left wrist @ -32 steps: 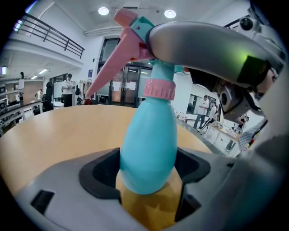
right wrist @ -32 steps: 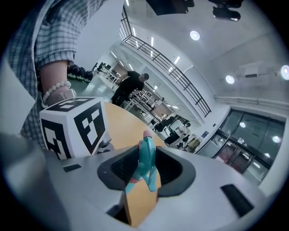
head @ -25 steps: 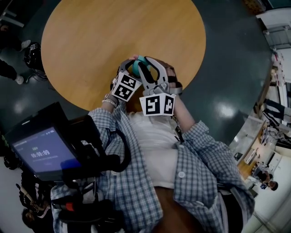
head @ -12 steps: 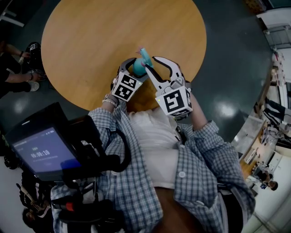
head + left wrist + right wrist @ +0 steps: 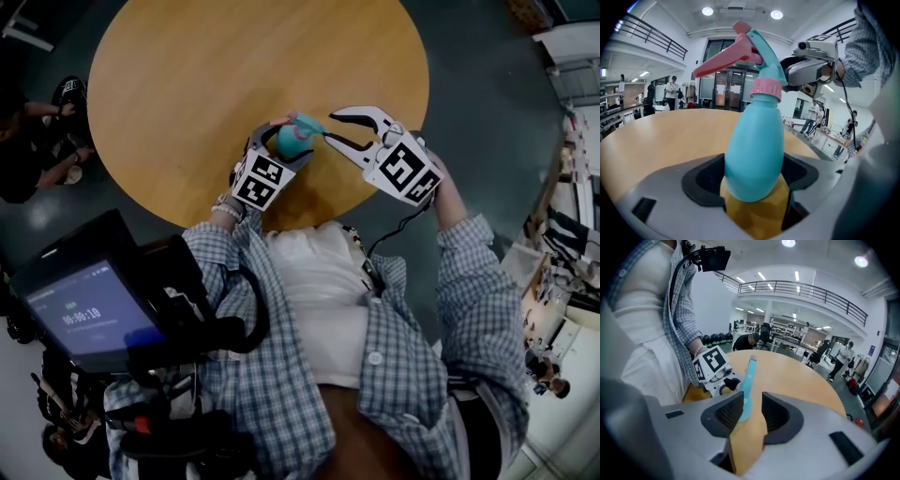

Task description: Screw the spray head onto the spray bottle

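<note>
A teal spray bottle (image 5: 289, 141) (image 5: 754, 145) stands tilted over the near edge of the round wooden table (image 5: 234, 66), with my left gripper (image 5: 284, 145) (image 5: 754, 187) shut on its belly. A pink collar (image 5: 765, 88) joins it to the teal spray head (image 5: 309, 127) (image 5: 761, 51), whose pink trigger (image 5: 722, 63) points left in the left gripper view. My right gripper (image 5: 328, 128) (image 5: 752, 413) comes in from the right and is shut on the rear end of the spray head (image 5: 747, 385). The pink nozzle points away from it.
The table's near edge runs just under both grippers, with dark floor (image 5: 469, 141) to the right of it. A person (image 5: 28, 141) sits on the floor at the left. A phone (image 5: 89, 314) with a timer is mounted at my chest.
My right gripper has swung from above the bottle out to the right, turning clockwise. The spray head has turned with it. The left gripper and the bottle have kept still.
</note>
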A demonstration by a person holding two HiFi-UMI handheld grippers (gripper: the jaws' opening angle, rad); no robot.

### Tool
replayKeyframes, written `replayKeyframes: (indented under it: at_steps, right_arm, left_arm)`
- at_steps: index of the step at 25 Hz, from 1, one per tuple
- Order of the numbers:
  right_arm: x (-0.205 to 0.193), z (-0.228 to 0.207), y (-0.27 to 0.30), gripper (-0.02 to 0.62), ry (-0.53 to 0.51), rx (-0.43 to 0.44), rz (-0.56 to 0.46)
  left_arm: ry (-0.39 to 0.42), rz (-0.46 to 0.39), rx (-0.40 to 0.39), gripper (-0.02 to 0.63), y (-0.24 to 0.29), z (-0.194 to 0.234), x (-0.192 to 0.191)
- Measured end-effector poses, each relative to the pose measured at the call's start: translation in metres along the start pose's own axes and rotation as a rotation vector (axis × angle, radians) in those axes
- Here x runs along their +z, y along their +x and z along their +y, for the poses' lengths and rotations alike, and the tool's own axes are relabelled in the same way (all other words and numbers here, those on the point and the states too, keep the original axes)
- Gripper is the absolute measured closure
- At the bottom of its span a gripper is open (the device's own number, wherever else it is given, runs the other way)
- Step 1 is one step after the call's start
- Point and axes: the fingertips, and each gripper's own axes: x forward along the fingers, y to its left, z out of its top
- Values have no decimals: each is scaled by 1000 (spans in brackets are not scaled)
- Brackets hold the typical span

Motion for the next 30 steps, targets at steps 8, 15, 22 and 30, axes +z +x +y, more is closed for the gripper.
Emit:
replayKeyframes:
  at_steps: [8,15,22,30]
  right_arm:
    - [1,-6,-3,483,88,97,-10]
    - [9,18,21,396,-119,218,136]
    - [2,25,37,399,-352,349,283]
    - [1,31,37,476,-426,426,379]
  left_arm:
    - [2,-7,1,225,-1,-2,1]
    - [0,-5,5,225,-4,-2,-3]
    - [12,-6,1,225,0,-3,1]
    - [18,-3,-9,225,2,-8,3]
